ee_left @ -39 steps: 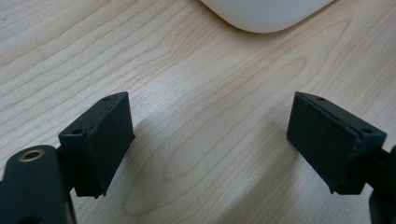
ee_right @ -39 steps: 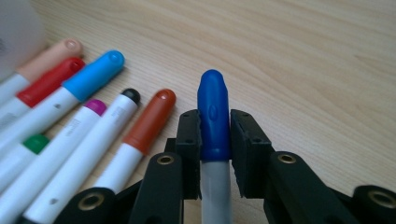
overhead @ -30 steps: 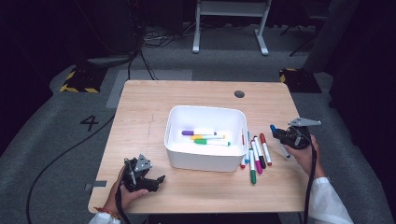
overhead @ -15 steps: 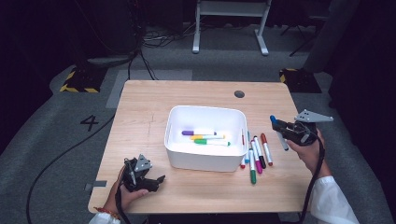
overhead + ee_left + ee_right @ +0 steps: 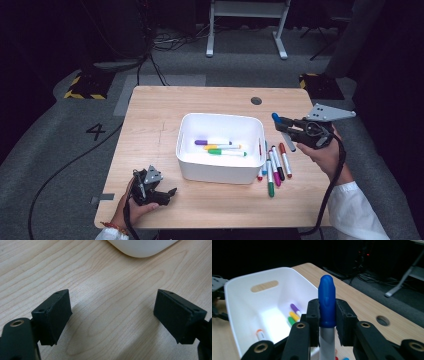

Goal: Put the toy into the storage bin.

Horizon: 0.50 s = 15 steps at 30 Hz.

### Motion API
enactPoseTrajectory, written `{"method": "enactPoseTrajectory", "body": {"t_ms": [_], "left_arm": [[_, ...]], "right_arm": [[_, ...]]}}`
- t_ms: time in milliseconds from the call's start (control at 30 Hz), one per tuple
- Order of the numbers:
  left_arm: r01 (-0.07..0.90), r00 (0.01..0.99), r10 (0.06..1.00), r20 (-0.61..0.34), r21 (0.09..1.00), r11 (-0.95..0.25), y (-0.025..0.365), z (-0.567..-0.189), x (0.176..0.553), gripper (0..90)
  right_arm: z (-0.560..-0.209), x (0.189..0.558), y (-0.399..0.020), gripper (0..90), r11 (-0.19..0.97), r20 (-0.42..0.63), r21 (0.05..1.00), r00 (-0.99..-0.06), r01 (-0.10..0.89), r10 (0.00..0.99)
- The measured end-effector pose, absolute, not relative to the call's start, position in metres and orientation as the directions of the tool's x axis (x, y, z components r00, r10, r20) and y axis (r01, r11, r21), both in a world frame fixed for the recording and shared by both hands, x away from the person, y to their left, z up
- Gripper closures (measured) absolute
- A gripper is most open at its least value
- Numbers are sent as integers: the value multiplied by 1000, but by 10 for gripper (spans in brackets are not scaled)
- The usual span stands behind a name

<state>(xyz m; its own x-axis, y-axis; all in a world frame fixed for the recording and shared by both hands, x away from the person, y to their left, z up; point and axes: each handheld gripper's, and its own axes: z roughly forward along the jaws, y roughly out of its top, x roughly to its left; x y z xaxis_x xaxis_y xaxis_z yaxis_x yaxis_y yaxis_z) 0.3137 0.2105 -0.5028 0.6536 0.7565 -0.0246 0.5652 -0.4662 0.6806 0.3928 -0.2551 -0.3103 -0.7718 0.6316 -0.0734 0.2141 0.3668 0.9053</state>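
My right gripper (image 5: 286, 125) (image 5: 327, 315) hangs above the table to the right of the white bin (image 5: 186, 131) (image 5: 239, 293), shut on a blue-capped marker (image 5: 275, 118) (image 5: 327, 300). The cap points toward the bin and the grey barrel (image 5: 289, 144) slants down behind the jaws. In the bin lie a purple marker (image 5: 206, 142), a yellow one (image 5: 220, 147) and a green one (image 5: 226, 152). Several more markers (image 5: 273, 170) lie on the table by the bin's right wall. My left gripper (image 5: 169, 193) (image 5: 112, 315) rests open on the wood near the front left edge, holding nothing.
The wooden table (image 5: 150, 120) has a round cable hole (image 5: 256, 101) (image 5: 383, 320) at the back right. A bin corner (image 5: 142, 247) lies just beyond my left jaws. An orange-capped marker (image 5: 260, 334) lies in the bin. Dark floor, cables and a stand (image 5: 245, 25) surround the table.
My right gripper has risen from the table beside the loose markers, carrying the blue-capped marker up and slightly toward the bin. The left gripper has stayed put.
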Motion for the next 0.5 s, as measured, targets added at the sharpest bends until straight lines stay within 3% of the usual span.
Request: {"method": "enactPoseTrajectory", "body": {"t_ms": [500], "left_arm": [[563, 655, 755, -23, 681, -468, 210, -503, 314, 148]], "right_arm": [[-286, 390, -187, 749, 411, -84, 898, -856, 157, 510]]}}
